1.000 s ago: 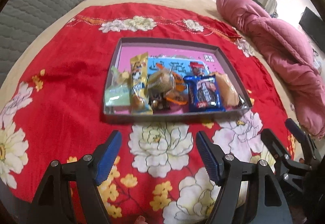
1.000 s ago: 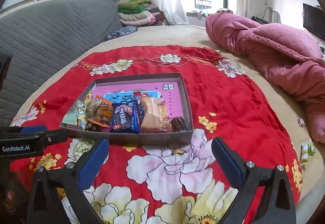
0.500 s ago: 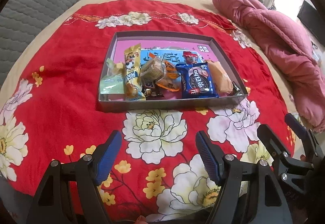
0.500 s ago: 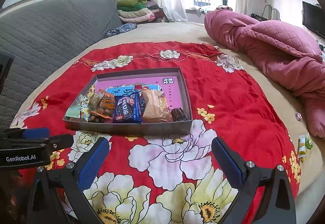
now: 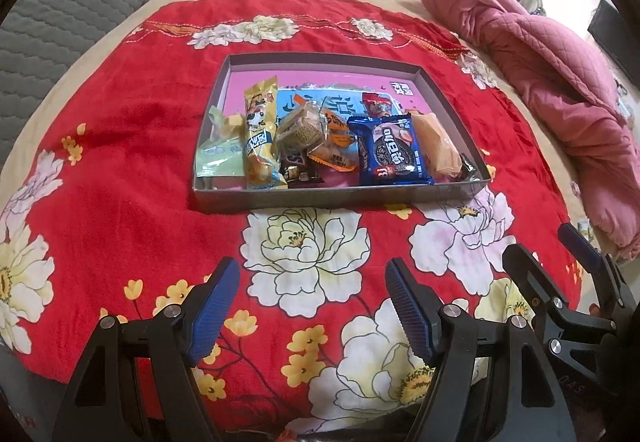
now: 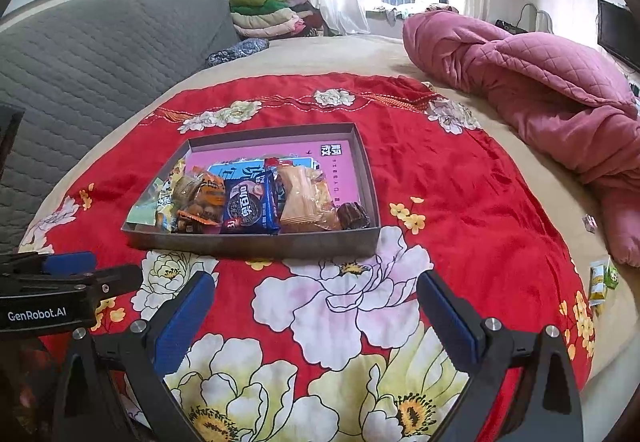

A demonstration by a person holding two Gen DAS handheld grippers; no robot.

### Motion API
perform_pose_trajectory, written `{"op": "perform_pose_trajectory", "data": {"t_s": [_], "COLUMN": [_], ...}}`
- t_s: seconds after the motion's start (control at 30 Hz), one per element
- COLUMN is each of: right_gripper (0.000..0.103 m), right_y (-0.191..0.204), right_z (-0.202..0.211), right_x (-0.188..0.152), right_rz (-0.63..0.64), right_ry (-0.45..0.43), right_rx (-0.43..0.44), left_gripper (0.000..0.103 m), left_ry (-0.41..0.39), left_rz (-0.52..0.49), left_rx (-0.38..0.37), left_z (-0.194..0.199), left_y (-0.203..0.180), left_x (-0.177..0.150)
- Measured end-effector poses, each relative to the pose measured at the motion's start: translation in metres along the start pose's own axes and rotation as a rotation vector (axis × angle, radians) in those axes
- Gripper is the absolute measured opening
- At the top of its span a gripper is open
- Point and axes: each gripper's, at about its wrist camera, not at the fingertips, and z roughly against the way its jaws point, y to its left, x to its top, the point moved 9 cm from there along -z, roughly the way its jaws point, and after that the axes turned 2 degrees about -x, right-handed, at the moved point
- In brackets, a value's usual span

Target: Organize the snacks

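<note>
A shallow grey box (image 5: 336, 197) (image 6: 256, 242) with a pink floor lies on the red flowered cloth. Several snacks lie in a row along its near side: a green packet (image 5: 220, 153), a yellow bar (image 5: 260, 133), a blue cookie pack (image 5: 394, 151) (image 6: 250, 207), an orange wafer pack (image 5: 438, 147) (image 6: 304, 199) and a dark chocolate (image 6: 354, 215). My left gripper (image 5: 310, 306) is open and empty, well short of the box. My right gripper (image 6: 316, 316) is open and empty, also short of the box.
A rumpled pink quilt (image 5: 560, 81) (image 6: 540, 97) lies at the right. A grey quilted headboard (image 6: 100, 53) runs along the left. Small packets (image 6: 600, 282) lie off the cloth at the right. Folded clothes (image 6: 272, 9) are stacked far back.
Both grippers have drawn back and up a little from the box, so it looks slightly smaller and more of the near cloth shows. Both stay open; the snacks have not moved.
</note>
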Motion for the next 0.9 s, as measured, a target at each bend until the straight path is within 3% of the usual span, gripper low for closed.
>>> {"op": "perform_pose_trajectory", "data": {"t_s": [0.9], "right_gripper": [0.102], "right_y": [0.0008], "right_z": [-0.0047], "right_x": [-0.0038], "right_rz": [0.007], "right_ry": [0.012], "right_rx": [-0.005], "left_gripper": [0.076], "left_ry": [0.001], "left_rz": [0.009], "left_rx": [0.008], "left_z": [-0.0026], "left_y": [0.0044], "left_x": [0.0002]}}
